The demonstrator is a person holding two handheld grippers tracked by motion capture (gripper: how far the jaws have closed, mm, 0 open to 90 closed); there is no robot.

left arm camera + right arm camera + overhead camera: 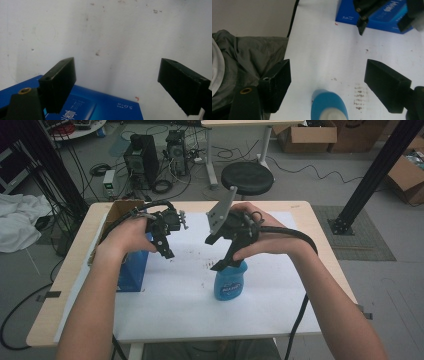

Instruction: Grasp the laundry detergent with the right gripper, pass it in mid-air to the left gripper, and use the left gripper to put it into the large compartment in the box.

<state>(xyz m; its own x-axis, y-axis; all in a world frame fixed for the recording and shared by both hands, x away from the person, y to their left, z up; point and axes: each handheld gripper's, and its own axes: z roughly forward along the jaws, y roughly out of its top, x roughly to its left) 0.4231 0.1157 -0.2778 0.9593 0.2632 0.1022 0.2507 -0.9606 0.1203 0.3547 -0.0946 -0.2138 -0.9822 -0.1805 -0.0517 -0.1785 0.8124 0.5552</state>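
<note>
Both grippers stand over the white sheet (190, 305) that covers the pale wooden table (65, 285). The right gripper (216, 253) hangs directly above a small blue plastic bottle (230, 282), which stands upright on the sheet near the middle of the table. In the right gripper view the jaws stand wide apart on either side of the bottle's rounded top (329, 105), with clear sheet between each pad and the plastic — nothing is gripped. No earlier picture is to hand, so I make no claim on whether the bottle was just set down or is about to be taken; as things lie, it rests on its own base, free of the tool.

The left gripper (168, 251) is held beside a blue cardboard box (134, 270) with white lettering, which stands at the left side of the sheet, in front of an open brown carton (117, 210). In the left gripper view its jaws are likewise spread wide and empty, with the box's printed face (100, 107) below them and untouched.

My judgement: no object is in hand, and any lift or transfer of bottle or box remains to be done.

Condition of the bottle — translucent blue body, a label band with print too small to read, no visible damage. The sheet bears dark smudges (359, 96) just beside it.
</note>
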